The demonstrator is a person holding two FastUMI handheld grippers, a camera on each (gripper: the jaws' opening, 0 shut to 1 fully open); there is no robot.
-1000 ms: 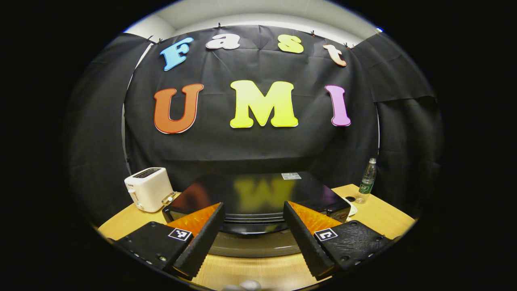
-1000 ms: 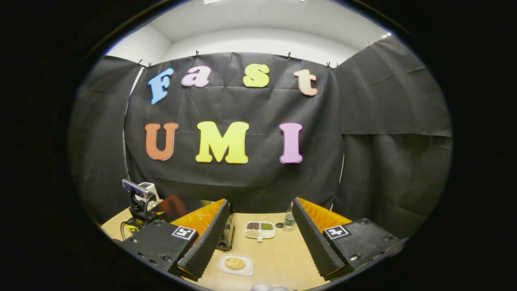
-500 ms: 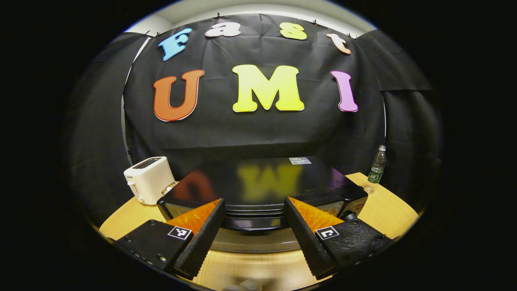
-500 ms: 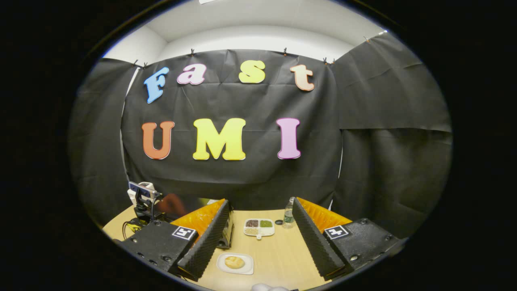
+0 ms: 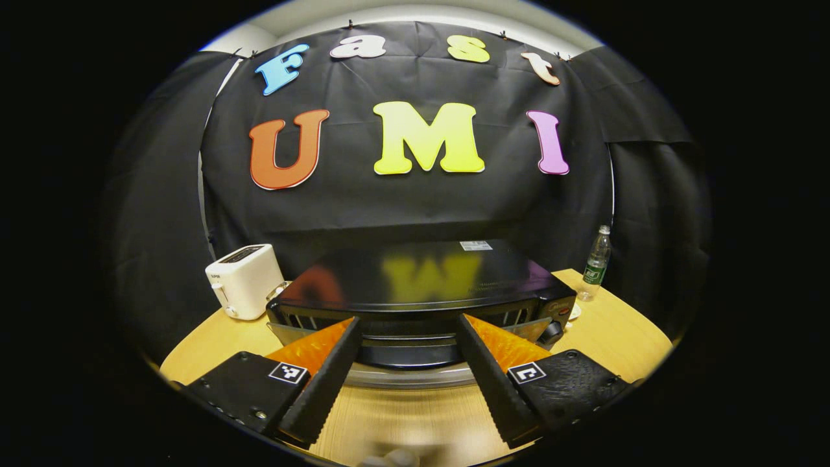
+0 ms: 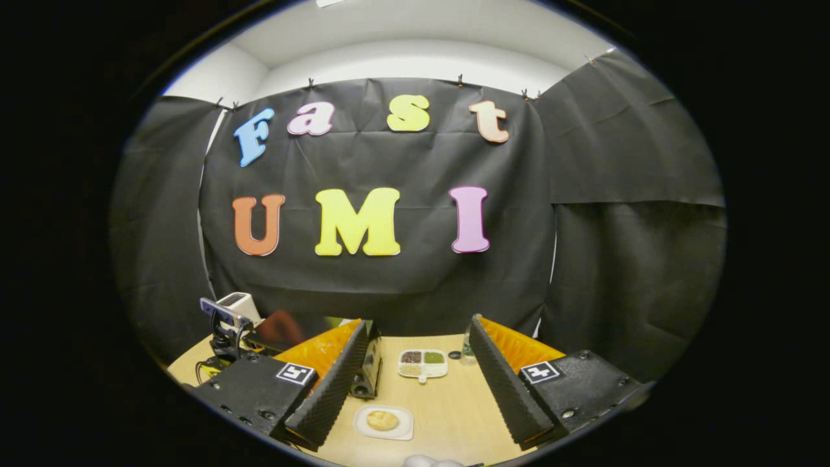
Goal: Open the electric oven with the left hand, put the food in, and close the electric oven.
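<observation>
The black electric oven (image 5: 415, 282) stands on the wooden table (image 5: 616, 331), straight ahead in the left gripper view. Its dark front handle (image 5: 408, 353) lies across the gap of my left gripper (image 5: 407, 331), which is open, with a finger on each side. I cannot tell whether the fingers touch the handle or whether the door is ajar. The food, a bun on a white plate (image 6: 382, 421), lies on the table low between the fingers of my right gripper (image 6: 416, 334), which is open and holds nothing. The oven's corner (image 6: 371, 366) peeks out past that gripper's left finger.
A white toaster (image 5: 243, 288) stands left of the oven and a water bottle (image 5: 595, 259) stands at the back right. A divided dish of grains (image 6: 422, 363) sits beyond the bun. The left gripper's camera mount (image 6: 224, 321) shows at far left.
In the left gripper view the oven now sits slightly farther off, with its vent slots and a knob newly in sight. The right gripper has barely shifted.
</observation>
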